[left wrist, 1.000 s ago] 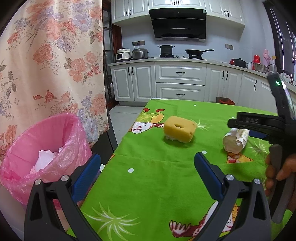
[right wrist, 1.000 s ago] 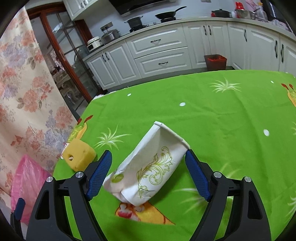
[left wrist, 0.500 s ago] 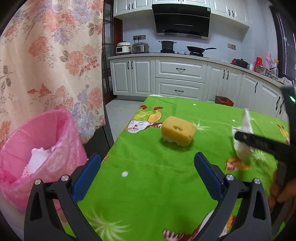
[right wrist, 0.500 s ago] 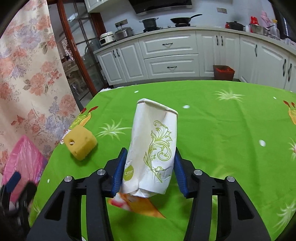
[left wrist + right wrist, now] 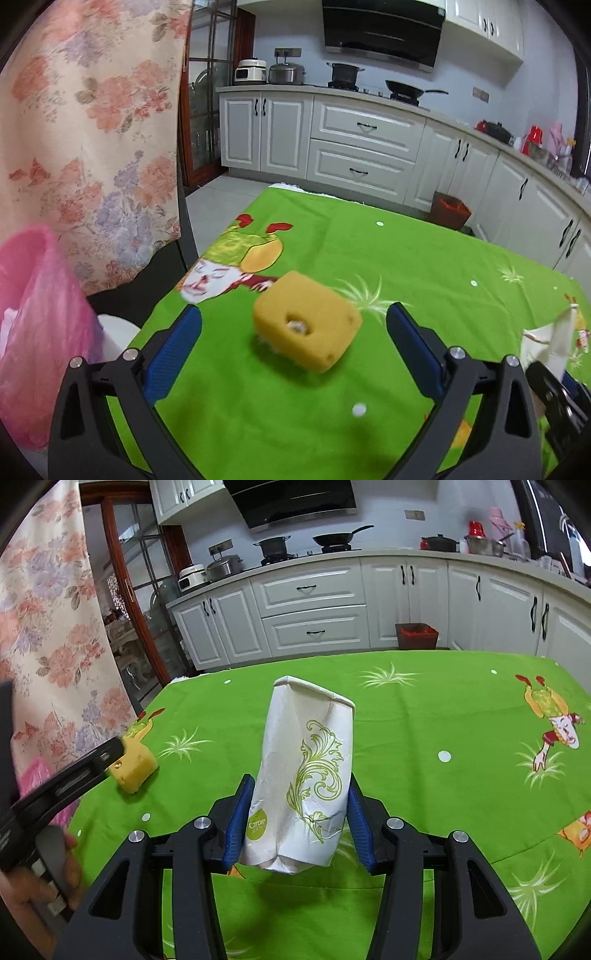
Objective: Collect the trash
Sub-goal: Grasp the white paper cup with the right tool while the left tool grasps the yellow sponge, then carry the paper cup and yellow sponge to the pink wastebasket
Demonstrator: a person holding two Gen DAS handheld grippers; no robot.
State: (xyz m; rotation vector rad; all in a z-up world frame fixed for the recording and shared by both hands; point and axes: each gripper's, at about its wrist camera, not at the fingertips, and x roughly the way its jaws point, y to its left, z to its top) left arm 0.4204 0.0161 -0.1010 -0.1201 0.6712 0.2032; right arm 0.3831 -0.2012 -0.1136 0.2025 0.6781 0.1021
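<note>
Crinkled white paper is all the right gripper (image 5: pixel 299 830) has to bite on: it holds the paper bag (image 5: pixel 304 786) upright, clear of the green tabletop (image 5: pixel 424 716). Squeezed that thin, the bag could buckle and slip out on the way to the pink-lined bin (image 5: pixel 33 314) at nine o'clock. The left gripper (image 5: pixel 293 354) stands wide around the yellow sponge (image 5: pixel 306 325), untouched; closing off-centre could shove it away.
</note>
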